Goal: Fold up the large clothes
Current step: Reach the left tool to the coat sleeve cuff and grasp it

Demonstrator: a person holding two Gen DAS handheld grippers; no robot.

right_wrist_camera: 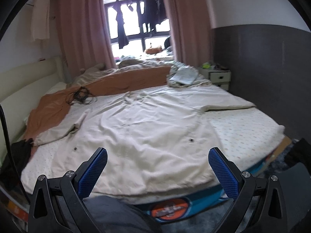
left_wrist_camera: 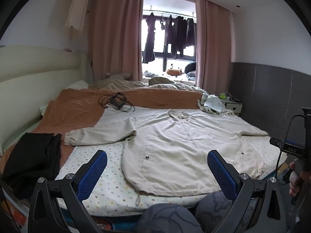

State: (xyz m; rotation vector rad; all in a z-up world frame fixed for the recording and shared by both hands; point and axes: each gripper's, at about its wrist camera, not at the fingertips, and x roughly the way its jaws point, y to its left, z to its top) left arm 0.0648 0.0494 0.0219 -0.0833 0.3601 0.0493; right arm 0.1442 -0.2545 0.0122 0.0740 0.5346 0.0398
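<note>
A cream jacket [left_wrist_camera: 175, 145] lies spread flat, front side up, on the bed [left_wrist_camera: 97, 174] over a white sheet printed with small dots. Its collar points toward the window and its hem lies along the near edge of the mattress. One sleeve [left_wrist_camera: 99, 134] reaches out to the left, its cuff resting on the orange blanket [left_wrist_camera: 77, 108]; the other sleeve stretches to the right side of the bed. Two dark snaps show on the lower front.

The left claw [left_wrist_camera: 157, 171] hangs above the near edge of the bed with its blue pads wide apart and nothing between them — the jacket's hem lies beyond and below. The right claw [right_wrist_camera: 157, 171] is likewise spread wide and empty, held over the hem from the right wrist view, which is slightly blurred.

A folded black garment [left_wrist_camera: 33, 155] sits on the bed's left edge, and a tangle of black cable [left_wrist_camera: 116, 101] rests on the orange blanket near the collar. Crumpled pale bedding [left_wrist_camera: 211, 103] is heaped at the far right corner, beside a small nightstand [left_wrist_camera: 233, 106]. The person's knees, in dark patterned fabric, show at the bottom of the left wrist view.
</note>
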